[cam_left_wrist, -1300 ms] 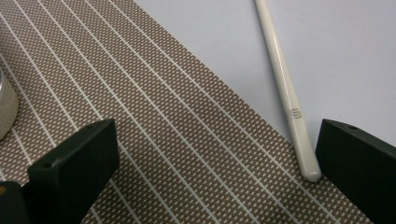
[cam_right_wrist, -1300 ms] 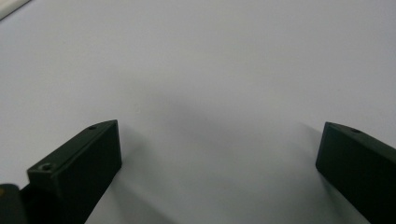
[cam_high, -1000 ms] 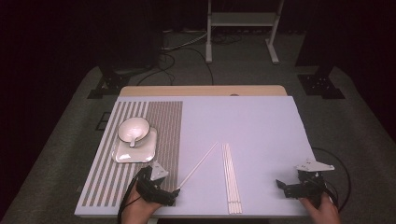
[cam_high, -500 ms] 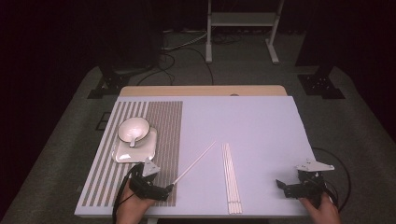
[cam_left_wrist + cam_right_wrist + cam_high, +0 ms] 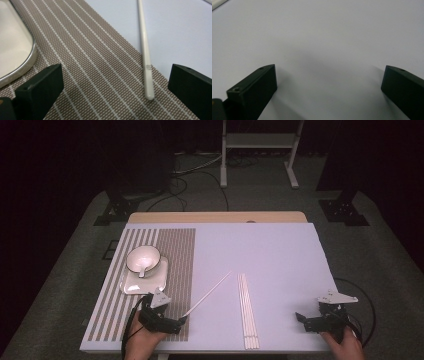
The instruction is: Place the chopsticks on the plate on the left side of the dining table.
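Dark floor and cabling surround the desk (image 5: 280, 250), which carries a pale cover and, on its left part, a brown striped mat (image 5: 170, 270). We note a white bowl (image 5: 142, 259) standing on a small tray (image 5: 150, 282) at the far part of that mat, with what looks like a spoon resting in the bowl.

We find the left gripper (image 5: 115, 95) low over the mat's near edge, its jaws spread wide and holding nothing. A single chopstick (image 5: 145, 47) lies between them, nearer the right jaw, its thick end on the mat and its length running diagonally out over the pale cover. We judge the wide stance to be a straddle set up for closing on that end.

A bundle of further chopsticks (image 5: 247, 312) lies squared up near the middle of the desk, well apart from the single one; we read it as the supply from which places are laid.

The right gripper (image 5: 312, 322) rests at the near right edge, jaws apart over bare cover, apparently parked clear of the work.
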The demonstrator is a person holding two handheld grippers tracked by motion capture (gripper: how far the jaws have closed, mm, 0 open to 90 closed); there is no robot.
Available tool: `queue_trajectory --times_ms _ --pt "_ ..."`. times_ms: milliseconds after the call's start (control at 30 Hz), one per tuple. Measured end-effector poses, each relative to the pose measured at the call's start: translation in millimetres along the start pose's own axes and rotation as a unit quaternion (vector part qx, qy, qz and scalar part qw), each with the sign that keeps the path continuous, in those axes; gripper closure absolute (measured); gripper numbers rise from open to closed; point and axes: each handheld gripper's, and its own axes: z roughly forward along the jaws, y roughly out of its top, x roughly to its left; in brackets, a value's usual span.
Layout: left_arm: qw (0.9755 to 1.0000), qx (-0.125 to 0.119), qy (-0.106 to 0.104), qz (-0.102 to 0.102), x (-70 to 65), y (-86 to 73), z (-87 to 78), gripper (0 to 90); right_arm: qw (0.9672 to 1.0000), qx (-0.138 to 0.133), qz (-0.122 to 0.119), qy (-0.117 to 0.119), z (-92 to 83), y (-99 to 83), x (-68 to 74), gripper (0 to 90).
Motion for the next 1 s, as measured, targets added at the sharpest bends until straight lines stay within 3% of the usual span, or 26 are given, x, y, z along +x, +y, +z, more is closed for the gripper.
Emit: queue_trajectory --times_ms 233,433,1000 --pt "0.9992 -0.024 -0.030 -0.006 -8.7 11.7 5.1 0.0 1.0000 0.000 0.000 0.000 0.1 0.0 -0.1 0.0" --pt "0.9986 -0.031 -0.044 0.001 -16.3 25.2 13.7 0.0 1.0000 0.000 0.000 0.000 0.0 0.0 -0.1 0.0" --pt "0.9990 -0.022 -0.035 0.017 -24.0 43.4 47.9 0.0 1.0000 0.000 0.000 0.000 0.0 0.0 -0.1 0.0"
